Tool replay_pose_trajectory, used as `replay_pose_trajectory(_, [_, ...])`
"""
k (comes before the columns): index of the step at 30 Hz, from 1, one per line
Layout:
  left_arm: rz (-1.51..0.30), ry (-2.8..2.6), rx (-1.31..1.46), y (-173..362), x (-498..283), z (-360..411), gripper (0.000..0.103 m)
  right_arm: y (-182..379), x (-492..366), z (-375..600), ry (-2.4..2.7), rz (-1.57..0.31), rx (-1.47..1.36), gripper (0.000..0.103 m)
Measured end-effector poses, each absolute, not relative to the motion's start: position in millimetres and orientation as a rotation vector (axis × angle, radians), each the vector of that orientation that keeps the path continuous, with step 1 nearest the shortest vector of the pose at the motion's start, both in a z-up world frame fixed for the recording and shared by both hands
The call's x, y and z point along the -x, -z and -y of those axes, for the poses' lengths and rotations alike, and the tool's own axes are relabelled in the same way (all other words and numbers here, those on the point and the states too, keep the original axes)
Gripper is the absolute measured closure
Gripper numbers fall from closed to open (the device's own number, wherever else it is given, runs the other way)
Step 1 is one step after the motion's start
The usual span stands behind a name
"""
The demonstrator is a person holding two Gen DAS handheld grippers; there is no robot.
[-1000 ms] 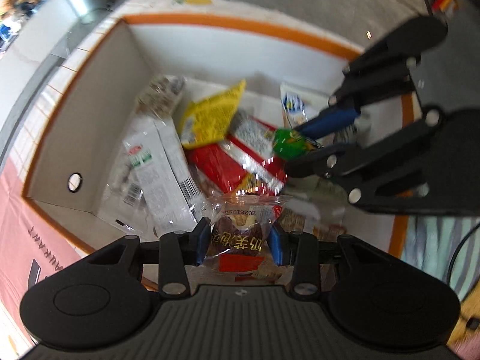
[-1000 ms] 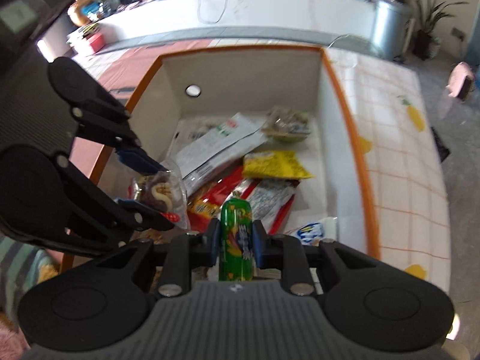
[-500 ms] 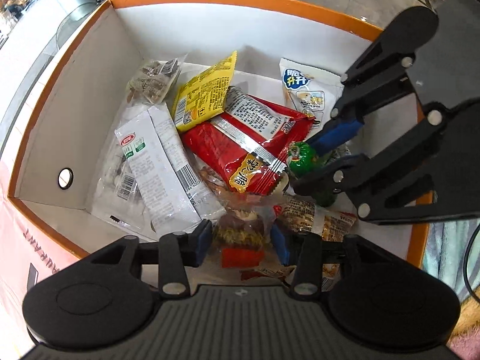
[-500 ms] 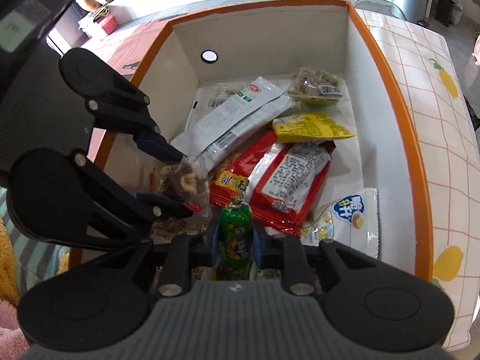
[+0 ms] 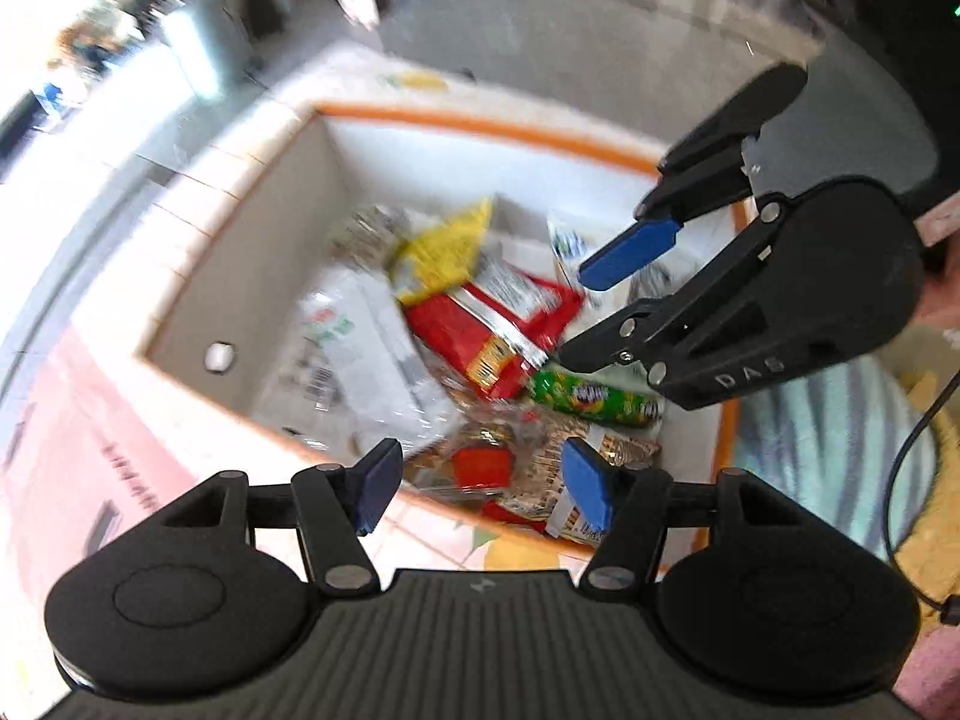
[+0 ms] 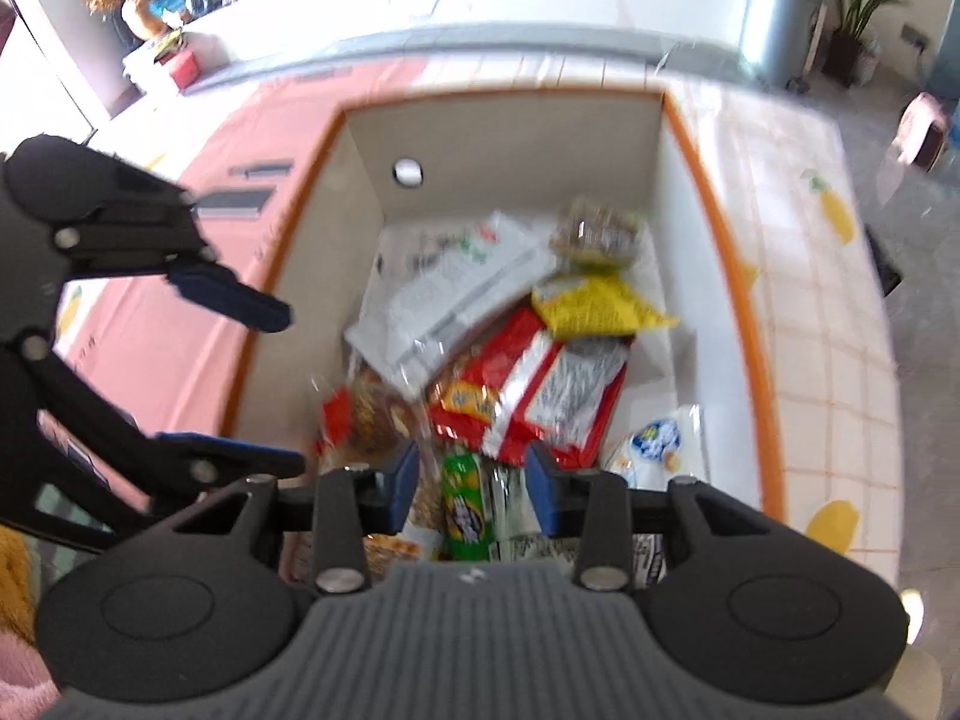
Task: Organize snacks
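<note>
Already most of the snacks are lying inside the orange-rimmed box [image 6: 729, 276], which is sitting on the tiled worktop [image 6: 810, 312]. Both grippers are hovering over its near end with nothing between their fingers. The left gripper [image 5: 477, 483] is showing its fingers spread wide apart, and right under them a clear-wrapped pastry packet with a red label [image 5: 483, 462] is resting at the near edge of the pile. The right gripper [image 6: 471, 480] is likewise holding its fingers apart, and the green snack tube [image 6: 465, 507] is lying loose between and below them, touching neither one as far as I can tell.

Further in, a red packet [image 6: 540, 384] is sprawling across the middle, a yellow bag [image 6: 594, 306] is leaning beyond it, white wrappers [image 6: 456, 294] are crowding the left wall, and a small white-and-blue pouch [image 6: 657, 441] is tucked against the right wall. A brownish clear bag [image 6: 597, 234] is sitting at the far end.

Judging by this, the gathering part is looking nearly finished. I am seeing no loose snacks on the worktop around the box, though motion blur is hiding detail. What seems left is tidying, since the pile is lying jumbled and overlapping rather than sorted.
</note>
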State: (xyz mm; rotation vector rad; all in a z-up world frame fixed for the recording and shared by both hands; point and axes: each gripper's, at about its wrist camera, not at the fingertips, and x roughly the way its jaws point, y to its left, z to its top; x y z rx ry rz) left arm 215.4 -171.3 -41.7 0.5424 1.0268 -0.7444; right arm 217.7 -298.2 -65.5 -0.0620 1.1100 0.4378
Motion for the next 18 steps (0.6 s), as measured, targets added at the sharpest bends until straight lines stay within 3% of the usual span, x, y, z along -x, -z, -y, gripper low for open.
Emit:
replay_pose_trajectory(6, [-0.764, 0.579, -0.365, -23.3, -162.5, 116.0, 0.031, 6.2, -185.4, 287.4, -0.352, -0.971, 0.047, 0.045])
replay_pose_trajectory(10, [-0.676, 0.445, -0.299, -44.2, -125.7, 93.9, 0.03, -20.5, -150.1, 271.7, -0.277, -0.874, 0.067, 0.043])
replay_pose_trajectory(14, [-0.595, 0.323, -0.228, -54.1, -94.5, 74.5, 0.012, -36.1, -110.2, 252.2, -0.204, -0.768, 0.101, 0.037])
replay_pose_trajectory(18, [-0.557, 0.2, -0.191, -52.9, -69.1, 60.8, 0.009, -39.6, -71.2, 229.1, -0.176, -0.706, 0.127, 0.03])
